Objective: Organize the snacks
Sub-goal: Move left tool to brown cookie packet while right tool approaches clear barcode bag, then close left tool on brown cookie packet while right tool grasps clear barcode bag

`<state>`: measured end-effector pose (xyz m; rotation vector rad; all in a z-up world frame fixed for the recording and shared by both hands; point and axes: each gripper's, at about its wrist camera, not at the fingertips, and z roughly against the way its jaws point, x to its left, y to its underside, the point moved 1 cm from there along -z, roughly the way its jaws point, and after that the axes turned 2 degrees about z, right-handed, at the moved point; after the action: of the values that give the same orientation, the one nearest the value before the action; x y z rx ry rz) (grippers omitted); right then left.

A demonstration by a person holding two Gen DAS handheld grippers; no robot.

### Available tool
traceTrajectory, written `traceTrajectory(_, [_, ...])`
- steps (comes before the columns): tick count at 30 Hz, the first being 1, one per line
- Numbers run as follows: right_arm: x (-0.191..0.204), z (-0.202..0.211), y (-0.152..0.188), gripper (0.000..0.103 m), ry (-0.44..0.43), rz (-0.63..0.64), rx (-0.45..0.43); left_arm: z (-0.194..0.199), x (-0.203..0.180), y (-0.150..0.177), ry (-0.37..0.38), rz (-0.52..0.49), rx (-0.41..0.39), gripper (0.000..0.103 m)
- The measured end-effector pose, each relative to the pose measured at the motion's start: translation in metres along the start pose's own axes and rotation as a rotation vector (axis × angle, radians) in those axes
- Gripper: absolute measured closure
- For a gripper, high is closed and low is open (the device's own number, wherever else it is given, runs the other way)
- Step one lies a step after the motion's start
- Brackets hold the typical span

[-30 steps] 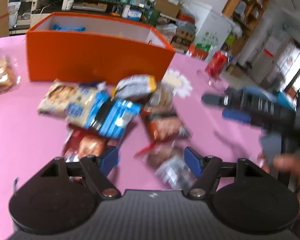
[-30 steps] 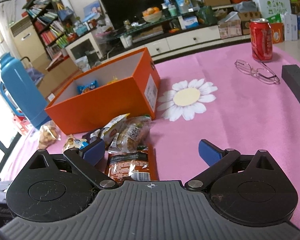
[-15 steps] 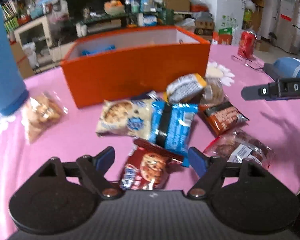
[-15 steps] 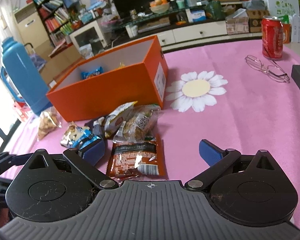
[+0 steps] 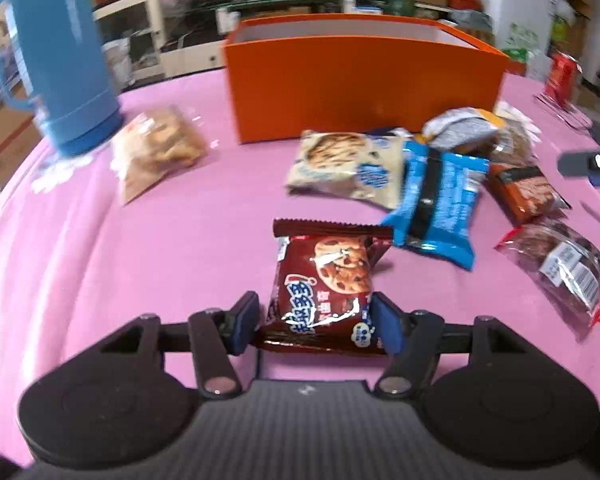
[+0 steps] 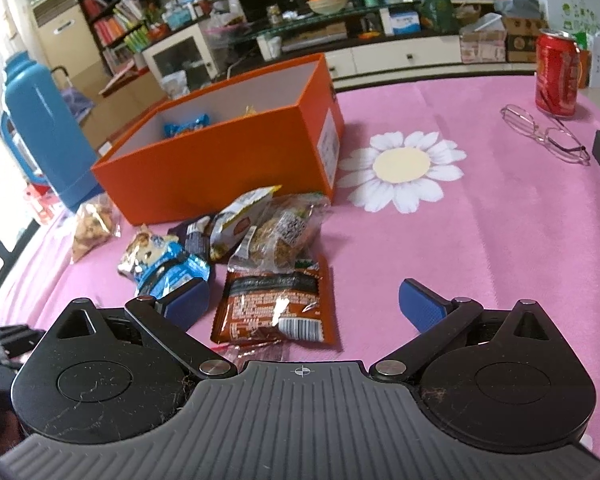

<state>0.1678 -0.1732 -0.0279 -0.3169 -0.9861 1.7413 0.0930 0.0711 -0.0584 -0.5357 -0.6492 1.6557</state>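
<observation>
**Left gripper closing around a cookie packet**

On a pink tablecloth [image 5: 140, 248], the left gripper [image 5: 314, 326] has just been closing its jaws around a red cookie packet [image 5: 324, 280]; firm pressing cannot be told. The right gripper [image 6: 302, 300] is released, hovering over a brown snack packet [image 6: 276, 304]. More snacks lie before an orange box [image 5: 360, 84].

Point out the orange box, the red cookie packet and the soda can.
orange box [image 6: 220, 168]: right wrist view, on its long front wall.
red cookie packet [image 5: 324, 280]: left wrist view, on the printed cookie, mid-wrapper.
soda can [image 6: 558, 76]: right wrist view, on the middle of its red side.
</observation>
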Motion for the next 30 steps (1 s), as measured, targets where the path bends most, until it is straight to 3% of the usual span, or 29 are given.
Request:
traceTrajectory(4, [0.006,-0.004,0.005,0.012,0.018,0.04,0.024,0.011,0.009,0.008,-0.061,0.041,0.02,0.032])
traceTrajectory(7, [0.008,-0.002,0.013,0.012,0.044,0.036,0.039,0.019,0.012,0.016,-0.089,0.019,0.013,0.023])
traceTrajectory(9, [0.012,0.007,0.023,0.012,0.04,0.027,0.029,0.026,0.013,0.019,-0.085,0.016,-0.018,0.015])
traceTrajectory(15, [0.05,0.026,0.06,0.011,0.032,0.131,0.008,0.021,0.007,0.013,-0.036,0.037,-0.008,0.013])
traceTrajectory(18, [0.066,0.018,0.061,0.011,0.074,0.227,0.014,0.017,0.0,0.012,-0.038,0.015,-0.009,0.013])
traceTrajectory(25, [0.075,-0.006,0.062,0.013,0.051,0.213,0.089,0.007,0.002,0.015,-0.032,0.021,0.0,0.012])
traceTrajectory(30, [0.077,-0.008,0.068,0.011,0.072,0.251,0.083,0.006,0.007,0.016,-0.024,0.042,-0.007,0.011])
